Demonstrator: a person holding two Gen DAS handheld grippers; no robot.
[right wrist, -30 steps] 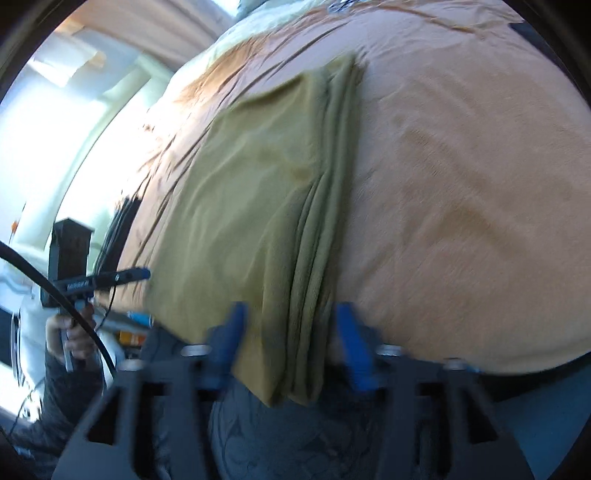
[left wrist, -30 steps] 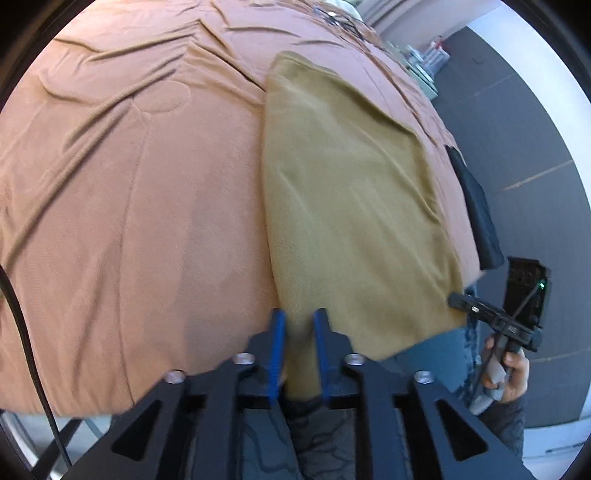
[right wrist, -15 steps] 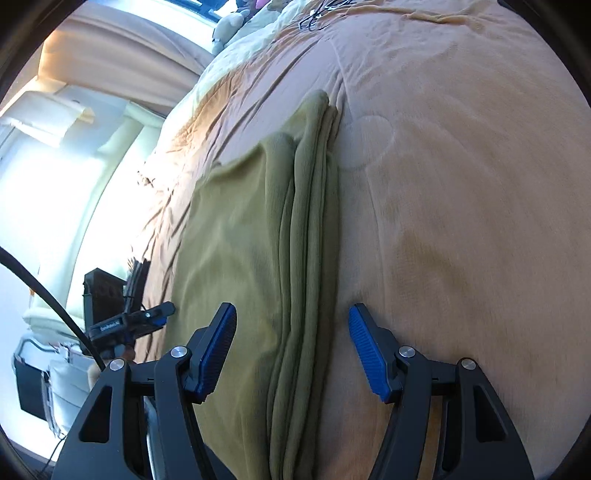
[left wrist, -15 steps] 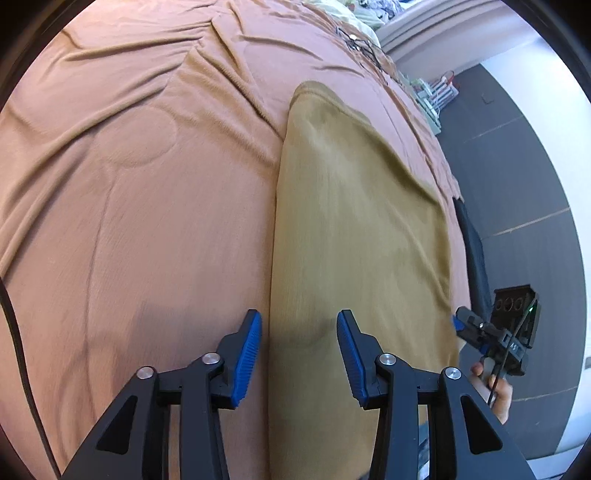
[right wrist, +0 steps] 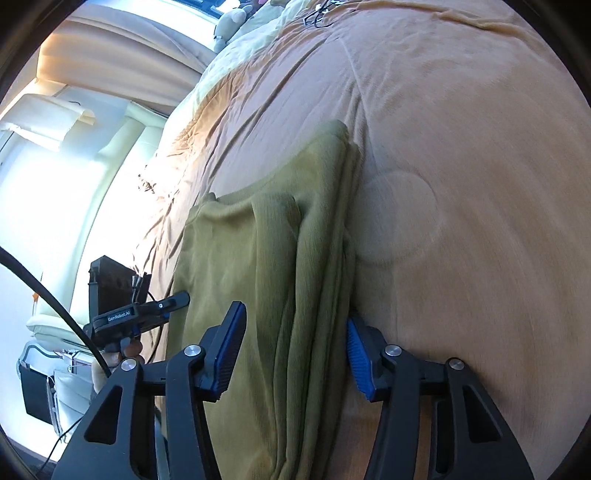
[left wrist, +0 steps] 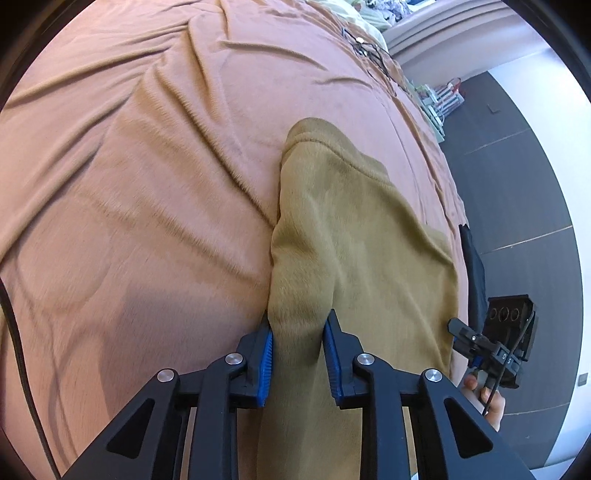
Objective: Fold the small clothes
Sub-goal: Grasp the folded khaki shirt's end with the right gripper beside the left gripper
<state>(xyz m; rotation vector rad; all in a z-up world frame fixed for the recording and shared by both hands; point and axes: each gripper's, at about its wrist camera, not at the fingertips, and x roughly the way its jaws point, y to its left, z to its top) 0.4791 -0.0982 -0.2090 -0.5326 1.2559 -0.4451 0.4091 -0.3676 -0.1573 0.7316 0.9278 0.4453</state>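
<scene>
An olive-green garment [left wrist: 369,240] lies folded lengthwise on a brown bedspread [left wrist: 129,184]. My left gripper [left wrist: 298,350] is closing on the garment's left folded edge, and the cloth bunches up between its blue pads. In the right wrist view the garment [right wrist: 251,258] shows its stacked layers along the right side. My right gripper [right wrist: 293,350] straddles those layers with its jaws closing. Its right pad is at the cloth's edge, and the left pad rests over the flat cloth without pinching. Each view shows the other gripper [left wrist: 495,347] [right wrist: 140,314] in a hand.
The bedspread [right wrist: 461,147] runs far ahead and to both sides. A black object [left wrist: 472,258] lies at the bed's right edge above a dark floor [left wrist: 517,184]. Cables [left wrist: 365,48] and a plush toy [right wrist: 229,22] sit at the far end. Bright curtains [right wrist: 55,147] hang left.
Both grippers have moved forward from the bed's near edge onto the garment. The left one let go of the hem, opened, then narrowed on the folded edge. The right jaws have narrowed around the layered edge.
</scene>
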